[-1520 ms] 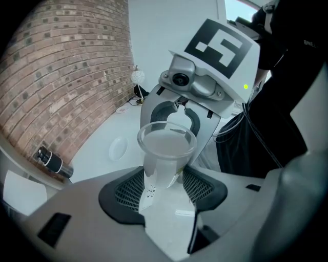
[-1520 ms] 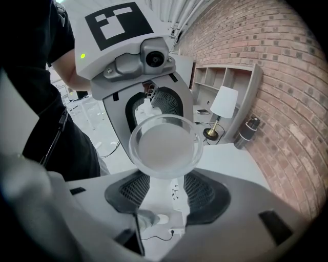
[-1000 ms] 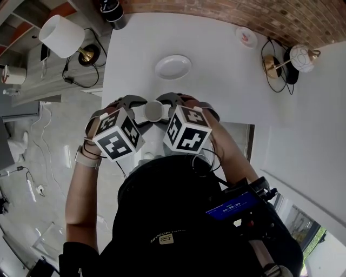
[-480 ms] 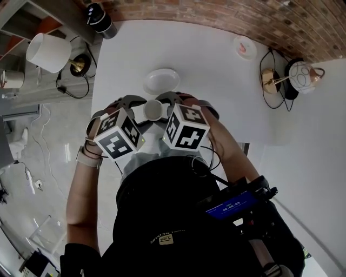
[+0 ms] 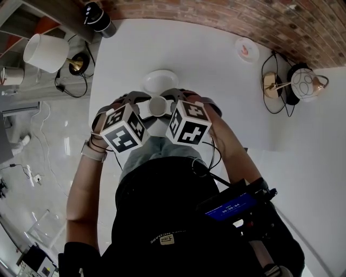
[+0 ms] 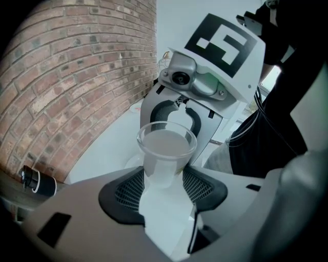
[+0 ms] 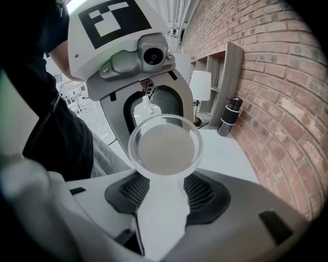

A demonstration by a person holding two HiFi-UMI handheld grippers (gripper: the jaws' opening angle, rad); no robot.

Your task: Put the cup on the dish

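A clear, empty cup (image 5: 158,106) hangs just above the white table (image 5: 216,86), held from opposite sides by both grippers. The left gripper (image 5: 143,103) is shut on it from the left, the right gripper (image 5: 172,100) from the right. In the left gripper view the cup (image 6: 165,153) stands upright between the dark pads (image 6: 123,192), with the other gripper facing it. The right gripper view shows the cup (image 7: 165,148) from above, clasped the same way. The white dish (image 5: 160,80) lies just beyond the cup, its near rim partly hidden by the grippers.
A black cylinder (image 5: 97,16) stands at the table's far left corner, near a white lamp (image 5: 46,53) on a side shelf. A small saucer with a red mark (image 5: 246,48) sits far right by the brick wall. A round lamp (image 5: 305,84) stands on the right.
Both grippers have carried the cup forward, away from the person. The gap between cup and dish has closed until the grippers overlap the dish's near rim.
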